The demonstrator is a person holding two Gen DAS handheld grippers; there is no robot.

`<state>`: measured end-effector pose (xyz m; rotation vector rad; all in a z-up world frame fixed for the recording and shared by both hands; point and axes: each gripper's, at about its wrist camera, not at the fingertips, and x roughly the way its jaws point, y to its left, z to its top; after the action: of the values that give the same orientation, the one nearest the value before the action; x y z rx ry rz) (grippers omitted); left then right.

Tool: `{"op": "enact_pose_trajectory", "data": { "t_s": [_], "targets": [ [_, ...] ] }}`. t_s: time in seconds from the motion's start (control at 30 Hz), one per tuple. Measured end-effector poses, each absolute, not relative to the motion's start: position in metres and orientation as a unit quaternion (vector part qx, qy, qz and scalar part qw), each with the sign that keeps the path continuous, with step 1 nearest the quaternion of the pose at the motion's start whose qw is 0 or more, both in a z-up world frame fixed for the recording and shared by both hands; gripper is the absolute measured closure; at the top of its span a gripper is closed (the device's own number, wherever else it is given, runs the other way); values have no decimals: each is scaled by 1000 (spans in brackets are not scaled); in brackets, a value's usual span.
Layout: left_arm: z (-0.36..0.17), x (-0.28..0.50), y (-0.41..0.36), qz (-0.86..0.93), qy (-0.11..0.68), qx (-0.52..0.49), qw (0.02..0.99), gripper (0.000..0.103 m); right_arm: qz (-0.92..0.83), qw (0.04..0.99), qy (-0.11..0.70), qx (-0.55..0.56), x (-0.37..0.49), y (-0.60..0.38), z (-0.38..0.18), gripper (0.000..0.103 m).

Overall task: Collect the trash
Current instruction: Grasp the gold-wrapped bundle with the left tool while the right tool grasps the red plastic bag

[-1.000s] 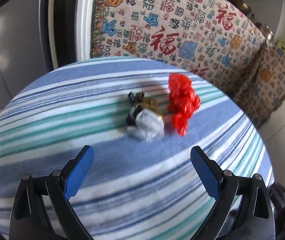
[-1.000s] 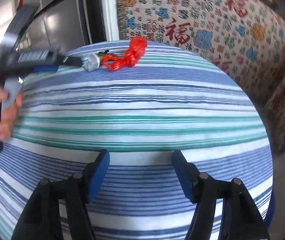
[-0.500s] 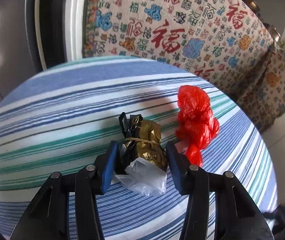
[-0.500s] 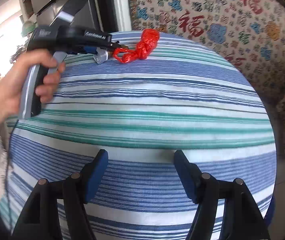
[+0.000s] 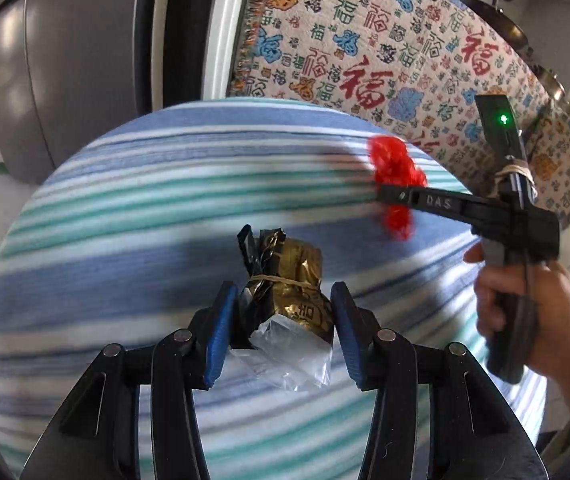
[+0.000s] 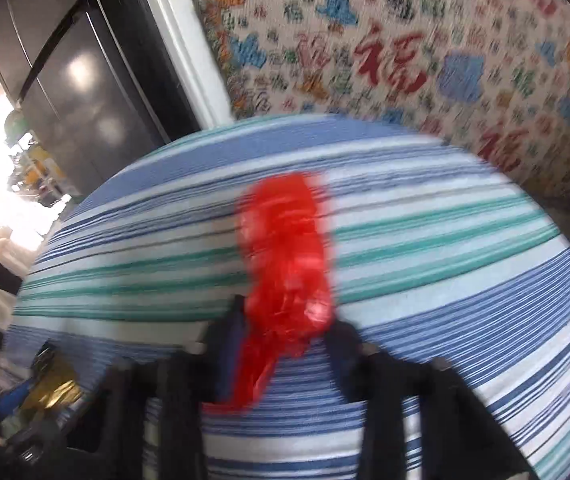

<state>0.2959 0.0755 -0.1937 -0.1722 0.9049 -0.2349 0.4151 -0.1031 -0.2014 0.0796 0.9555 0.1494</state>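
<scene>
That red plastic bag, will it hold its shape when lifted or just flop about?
The red plastic bag looks thin and crumpled, so it will probably sag and dangle. A loose tail already hangs below the right hand-held gripper. It is likely very light, and may slip if pinched loosely.

we see a striped tablecloth (image 5: 125, 216) of soft, matt woven cloth low in the frame. on it, a gold wrapper (image 5: 299, 280) looks like glossy, crinkled foil, bound by a thin rubber band, with a clear, shiny plastic film (image 5: 293, 356) at its near end. the left gripper (image 5: 281, 340) has matt blue pads on smooth black plastic arms with small metal rivets. the red bag (image 6: 285, 264) is thin, glossy plastic (blurred). behind, a patterned textile (image 5: 385, 56) looks coarse, beside a smooth grey metal-looking fridge (image 5: 73, 60).
</scene>
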Motion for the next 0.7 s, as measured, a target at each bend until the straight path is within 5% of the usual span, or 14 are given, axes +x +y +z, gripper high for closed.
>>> {"op": "enact_pose_trajectory", "data": {
  "t_s": [0.4,0.43,0.5,0.57,0.7],
  "targets": [
    [-206,231,51,-125,437,-82,887,47,142,871,457,-116,225,-144,-176,69],
    [-211,232,49,-128,443,-77,884,39,132,875,450,-119,220,-148,-181,63],
    [-216,230,42,-137,439,-52,886,23,120,883,443,-101,212,-157,-193,25],
    [-218,227,38,-116,438,-20,891,6,109,889,440,-73,211,-166,-204,24],
    [-223,226,39,-88,444,4,892,3,98,892,438,-60,210,-170,-203,23]
  ]
}}
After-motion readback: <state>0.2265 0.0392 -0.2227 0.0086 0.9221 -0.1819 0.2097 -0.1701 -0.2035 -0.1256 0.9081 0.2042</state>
